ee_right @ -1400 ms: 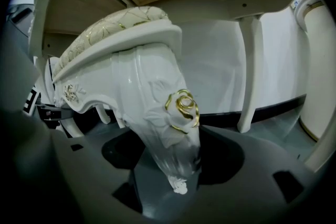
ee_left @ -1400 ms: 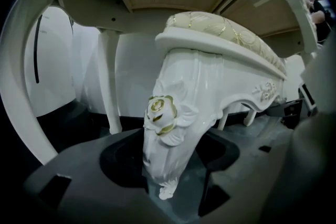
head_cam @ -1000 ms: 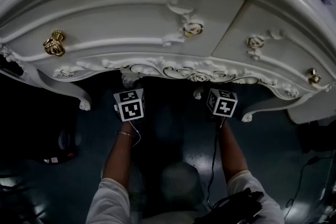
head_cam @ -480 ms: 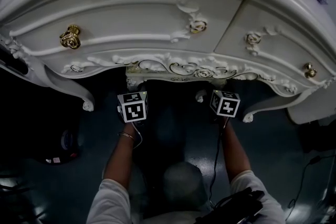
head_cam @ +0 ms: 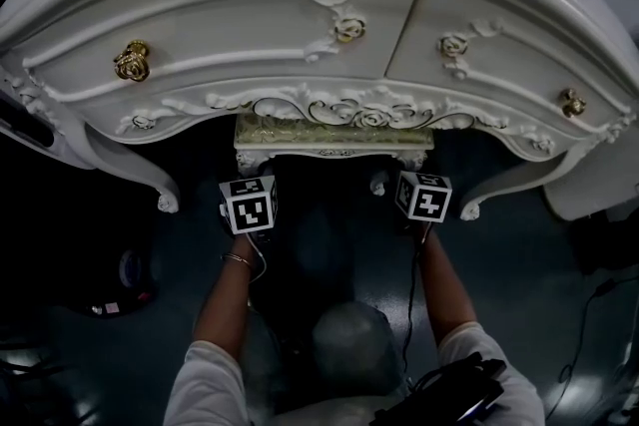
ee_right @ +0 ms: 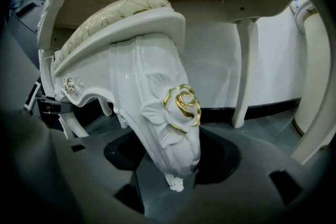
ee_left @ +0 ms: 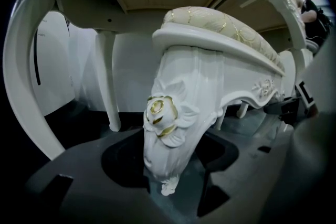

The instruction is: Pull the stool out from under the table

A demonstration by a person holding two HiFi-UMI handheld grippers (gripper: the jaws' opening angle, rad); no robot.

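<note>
White-lacquered, the carved stool (head_cam: 334, 145) with a cream cushion sits mostly under the ornate white bench (head_cam: 250, 15), so I have the left gripper (ee_left: 165, 178) clamped on its left front leg (ee_left: 176, 128) and the right gripper (ee_right: 173, 173) on its right front leg (ee_right: 165, 113) for an even pull.

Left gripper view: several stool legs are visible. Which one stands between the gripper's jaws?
The nearest leg, carved with a gold-edged rose, stands right between the jaws. The other legs look small and stand farther back under the table.
</note>
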